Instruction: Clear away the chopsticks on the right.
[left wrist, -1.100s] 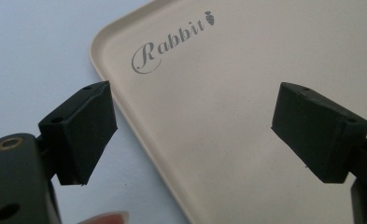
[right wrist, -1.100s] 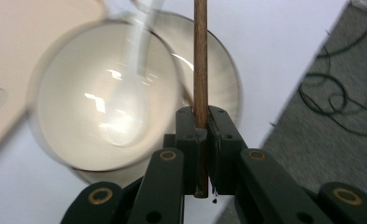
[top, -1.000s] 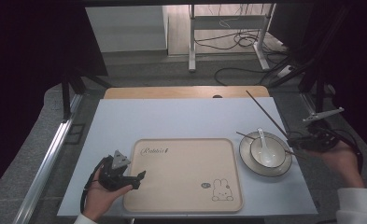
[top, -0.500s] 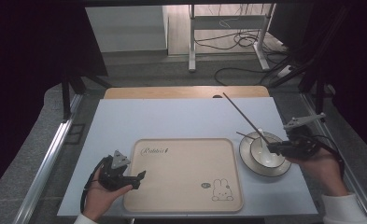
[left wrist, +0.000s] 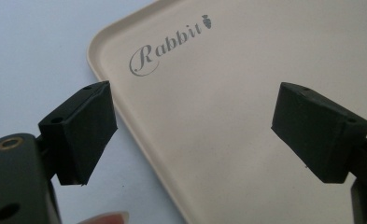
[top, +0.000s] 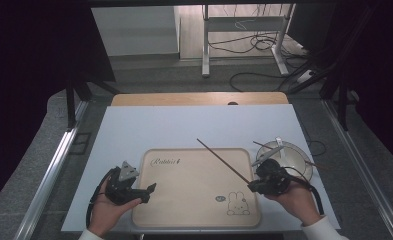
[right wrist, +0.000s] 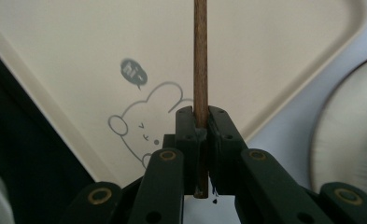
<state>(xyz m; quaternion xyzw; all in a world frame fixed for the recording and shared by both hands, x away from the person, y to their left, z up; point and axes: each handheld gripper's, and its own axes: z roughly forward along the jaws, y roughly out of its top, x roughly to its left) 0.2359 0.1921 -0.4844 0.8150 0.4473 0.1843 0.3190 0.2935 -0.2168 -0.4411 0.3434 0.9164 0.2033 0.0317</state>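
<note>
A beige tray [top: 184, 200] printed with "Rabbit" and a small rabbit drawing lies at the near middle of the white table. My right gripper [top: 254, 186] is over the tray's right edge, shut on a brown chopstick [top: 223, 161] that slants up and to the left above the tray. In the right gripper view the chopstick [right wrist: 200, 56] runs straight up from between the pressed pads, with the rabbit drawing [right wrist: 148, 123] below it. My left gripper [top: 150, 191] rests at the tray's left edge, open; its pads [left wrist: 83, 130] stand wide apart over the tray corner [left wrist: 107, 88].
A pale bowl [top: 294, 159] with a white spoon [top: 278, 146] and another chopstick [top: 262, 145] in it sits right of the tray. A wooden board [top: 199, 99] lies along the table's far edge. Cables cross the floor beyond.
My right gripper has carried the chopstick leftward and down, from beside the bowl to over the tray's right edge. The left gripper has stayed put.
</note>
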